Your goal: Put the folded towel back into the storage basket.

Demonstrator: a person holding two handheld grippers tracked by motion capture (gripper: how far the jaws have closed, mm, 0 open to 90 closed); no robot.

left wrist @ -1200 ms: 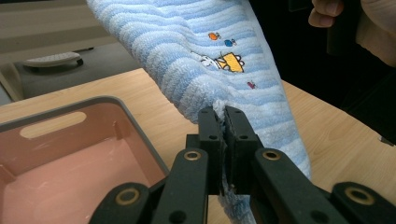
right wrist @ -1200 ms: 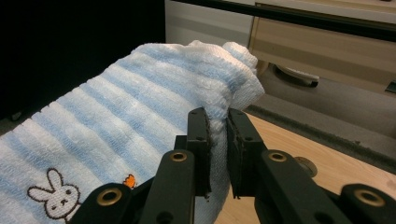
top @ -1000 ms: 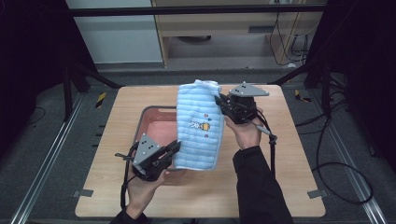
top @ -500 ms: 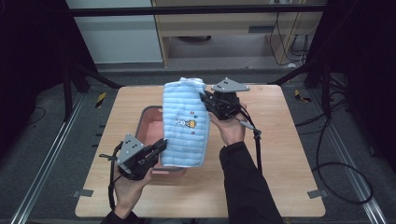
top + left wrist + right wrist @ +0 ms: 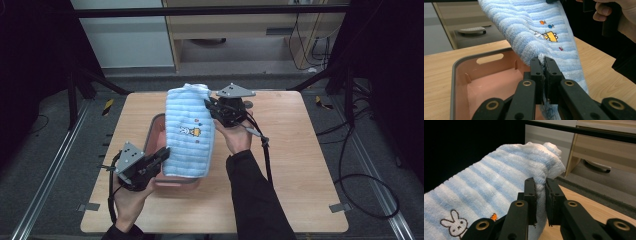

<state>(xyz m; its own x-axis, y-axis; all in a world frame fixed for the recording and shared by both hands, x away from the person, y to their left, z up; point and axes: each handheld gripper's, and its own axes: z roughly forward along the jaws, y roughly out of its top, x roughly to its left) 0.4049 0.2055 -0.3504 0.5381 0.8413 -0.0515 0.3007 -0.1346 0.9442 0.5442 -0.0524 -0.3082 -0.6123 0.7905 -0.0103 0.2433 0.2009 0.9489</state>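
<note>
While I look down from the high view, my left gripper (image 5: 159,159) sits at the near left of the wooden table (image 5: 310,165), its jaws pressed together on the lower edge of the blue striped towel (image 5: 189,131). That towel hangs stretched in the air between my two hands, slanting over the pink bin (image 5: 156,126), which stands on the table just beneath it. Further right, my right gripper (image 5: 212,107) is clamped on the towel's upper corner, with my dark sleeve (image 5: 252,200) running back to the near edge.

The left gripper view shows what the high view cannot: the pads (image 5: 537,67) pinch a thin fold of the towel (image 5: 544,20), so the jaws are nearly closed with only cloth between them. It also shows the inside of the bin (image 5: 481,75), a slot handle cut in its far wall, and the towel's small embroidered picture seen close.

The right gripper view gives the other end: those jaws likewise squeeze a bunched corner of the towel (image 5: 499,177), nearly closed upon it. A little rabbit motif (image 5: 456,225) appears at the lower left there, and a pale cabinet (image 5: 604,147) stands behind the table's far edge.
</note>
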